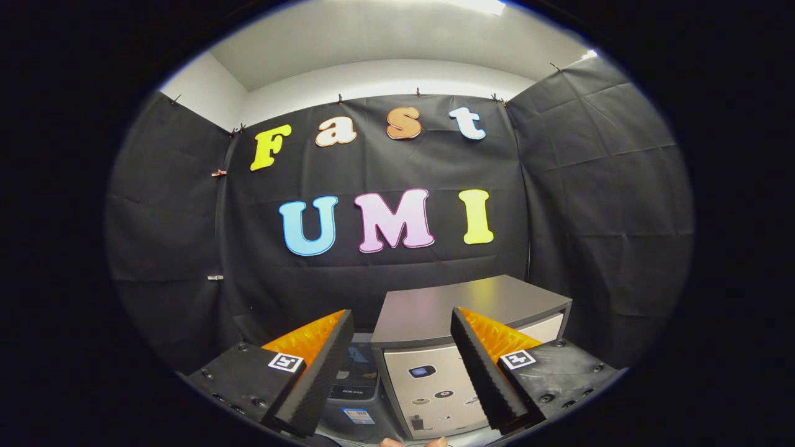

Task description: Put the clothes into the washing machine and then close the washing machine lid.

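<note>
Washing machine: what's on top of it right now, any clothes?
The washing machine has a flat dark lid down on top, with nothing lying on it. Its inside is covered by that lid. The hand-held gripper is open, its fingers apart in front of the machine.

The washing machine (435, 372) has a dark grey lid (466, 304) and a silver-beige front panel with small dark marks; the wall cloth (608, 186) is black.
</note>
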`<state>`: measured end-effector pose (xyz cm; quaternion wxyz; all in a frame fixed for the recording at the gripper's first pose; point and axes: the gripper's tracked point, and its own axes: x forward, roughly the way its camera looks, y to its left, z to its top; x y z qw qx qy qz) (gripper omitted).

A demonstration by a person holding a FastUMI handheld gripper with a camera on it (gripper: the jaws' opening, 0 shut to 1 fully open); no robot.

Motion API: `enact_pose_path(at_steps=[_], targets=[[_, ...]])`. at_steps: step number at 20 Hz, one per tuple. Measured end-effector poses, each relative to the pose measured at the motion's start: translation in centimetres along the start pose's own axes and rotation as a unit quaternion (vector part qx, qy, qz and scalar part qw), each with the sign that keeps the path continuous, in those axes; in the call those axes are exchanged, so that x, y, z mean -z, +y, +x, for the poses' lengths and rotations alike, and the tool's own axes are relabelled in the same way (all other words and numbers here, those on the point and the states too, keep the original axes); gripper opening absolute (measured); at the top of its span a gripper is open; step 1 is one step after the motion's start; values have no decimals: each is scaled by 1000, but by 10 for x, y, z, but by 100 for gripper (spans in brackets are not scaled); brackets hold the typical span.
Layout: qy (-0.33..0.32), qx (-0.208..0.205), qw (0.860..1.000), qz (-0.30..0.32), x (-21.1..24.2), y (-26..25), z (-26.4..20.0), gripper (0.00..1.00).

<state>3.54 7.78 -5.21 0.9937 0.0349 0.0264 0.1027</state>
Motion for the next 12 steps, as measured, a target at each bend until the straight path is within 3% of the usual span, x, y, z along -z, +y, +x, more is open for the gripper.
enact_pose_path(at_steps=[12], targets=[[-1, -2, 1000, -4, 0, 4, -3, 99]])
